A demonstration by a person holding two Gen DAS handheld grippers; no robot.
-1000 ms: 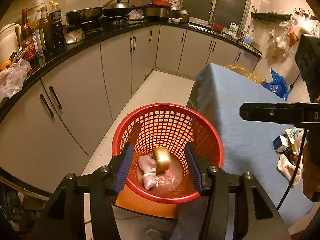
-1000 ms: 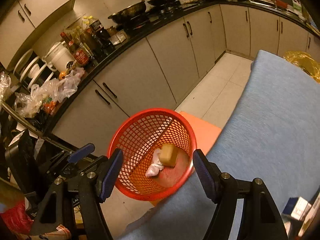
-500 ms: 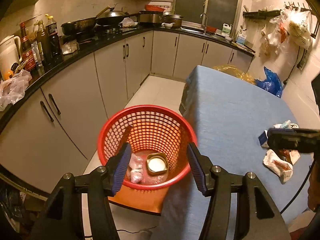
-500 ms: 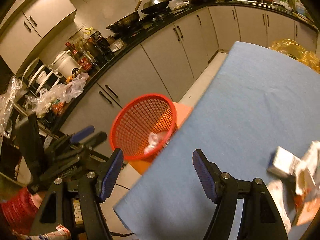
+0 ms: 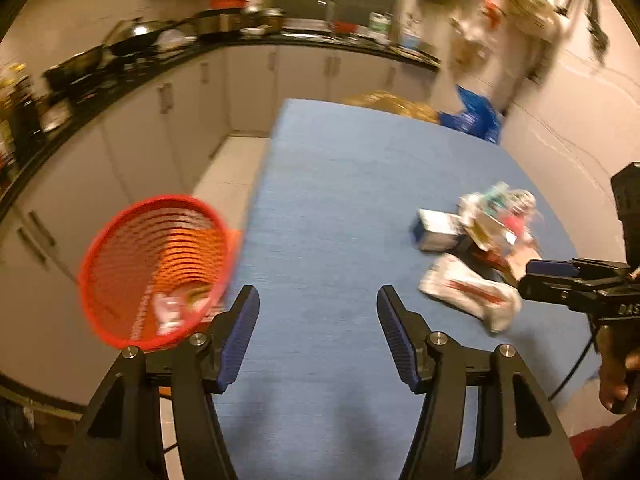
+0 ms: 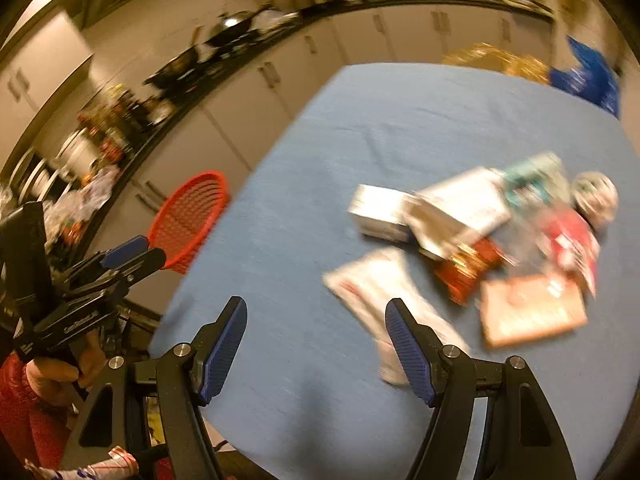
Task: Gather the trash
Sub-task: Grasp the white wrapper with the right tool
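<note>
The blue-covered table (image 5: 332, 200) now fills the middle of both wrist views, where 1 second ago the red mesh basket (image 5: 154, 268) sat centred between each pair of fingers. The basket has slid to the lower left of the left wrist view and the left middle of the right wrist view, with a few scraps inside. I read that as a drop finished and both tools swinging back for more.

The trash pile (image 6: 500, 240) lies at the right of the table, well apart from the basket: boxes, wrappers and a crumpled ball, blurred. Nearest is a white wrapper (image 6: 376, 292) with red print, lying flat; in the right wrist view its long axis runs diagonally from upper left to lower right, its lower end behind the right finger.

The right gripper (image 6: 316, 352) stands wide open and empty, just short of that wrapper. The left gripper (image 5: 318, 336) is empty too, its jaws having just been opening, about half spread over bare cloth.
</note>
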